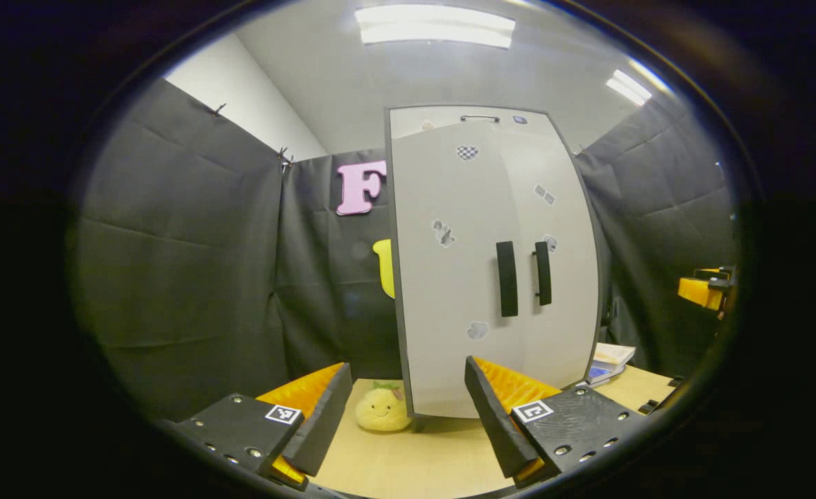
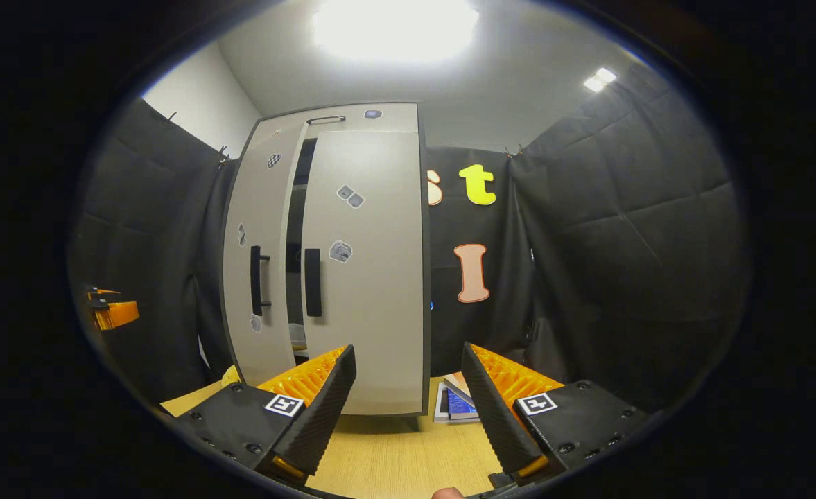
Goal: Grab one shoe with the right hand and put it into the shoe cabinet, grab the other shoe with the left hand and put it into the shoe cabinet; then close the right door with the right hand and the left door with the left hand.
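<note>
The light grey shoe cabinet stands upright on the wooden table, with two dark vertical handles side by side. In the right gripper view the cabinet's right door lies flush, while the left door stands slightly ajar, leaving a dark gap between them. My left gripper is open and holds nothing, a short way in front of the cabinet's lower left part. My right gripper is also open and holds nothing, in front of the right door's lower edge. Each gripper appears far off in the other's view, the right gripper and the left gripper.
A yellow plush toy sits on the table at the cabinet's left corner. A few books lie beside its right side. Black cloth walls close in on both sides and behind. A fingertip shows at the bottom edge.
</note>
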A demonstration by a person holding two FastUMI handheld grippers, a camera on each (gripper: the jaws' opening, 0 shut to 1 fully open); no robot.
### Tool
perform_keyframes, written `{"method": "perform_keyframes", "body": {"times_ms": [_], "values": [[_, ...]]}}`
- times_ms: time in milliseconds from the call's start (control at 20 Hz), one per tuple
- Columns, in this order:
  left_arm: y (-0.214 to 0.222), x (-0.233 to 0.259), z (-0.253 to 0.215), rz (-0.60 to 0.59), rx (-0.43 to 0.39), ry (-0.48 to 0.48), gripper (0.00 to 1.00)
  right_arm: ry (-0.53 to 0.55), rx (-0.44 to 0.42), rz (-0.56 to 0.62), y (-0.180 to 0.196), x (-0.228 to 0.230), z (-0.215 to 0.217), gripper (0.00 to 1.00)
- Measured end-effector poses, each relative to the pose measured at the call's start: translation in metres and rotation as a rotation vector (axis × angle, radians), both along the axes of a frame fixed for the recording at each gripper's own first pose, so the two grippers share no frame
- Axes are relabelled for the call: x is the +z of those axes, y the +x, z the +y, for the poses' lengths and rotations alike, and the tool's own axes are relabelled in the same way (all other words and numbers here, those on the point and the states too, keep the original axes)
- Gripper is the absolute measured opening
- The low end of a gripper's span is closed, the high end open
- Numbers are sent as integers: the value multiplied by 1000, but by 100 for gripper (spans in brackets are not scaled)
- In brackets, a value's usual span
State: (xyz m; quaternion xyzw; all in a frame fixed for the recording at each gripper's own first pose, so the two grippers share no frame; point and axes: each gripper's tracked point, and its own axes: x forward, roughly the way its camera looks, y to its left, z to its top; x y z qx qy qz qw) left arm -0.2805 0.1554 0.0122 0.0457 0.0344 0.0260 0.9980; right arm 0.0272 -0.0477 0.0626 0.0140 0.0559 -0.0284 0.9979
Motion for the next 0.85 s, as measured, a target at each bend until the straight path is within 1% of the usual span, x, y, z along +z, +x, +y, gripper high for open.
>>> {"method": "perform_keyframes", "body": {"times_ms": [250, 300, 350, 400, 450, 600, 650, 850], "values": [[0, 0, 4, -1, 5, 9, 94, -3, 3, -2, 0, 0, 3, 96], [-1, -1, 4, 0, 4, 9, 94, -4, 4, -3, 2, 1, 4, 93], [-2, -1, 4, 2, 4, 10, 94, -4, 6, -4, 1, -1, 5, 96], [-2, -3, 5, 4, 5, 11, 94, -4, 7, -3, 1, -1, 6, 96], [-1, -3, 7, 5, 6, 12, 94, -3, 8, -2, 1, -1, 7, 93], [-3, -5, 11, 10, 10, 12, 95, -5, 11, 0, 1, -2, 10, 93], [-3, -5, 12, 10, 10, 11, 94, -7, 13, 0, 1, -2, 11, 96], [-5, -3, 13, 8, 10, 13, 94, -8, 14, 0, 3, -2, 13, 96]]}}
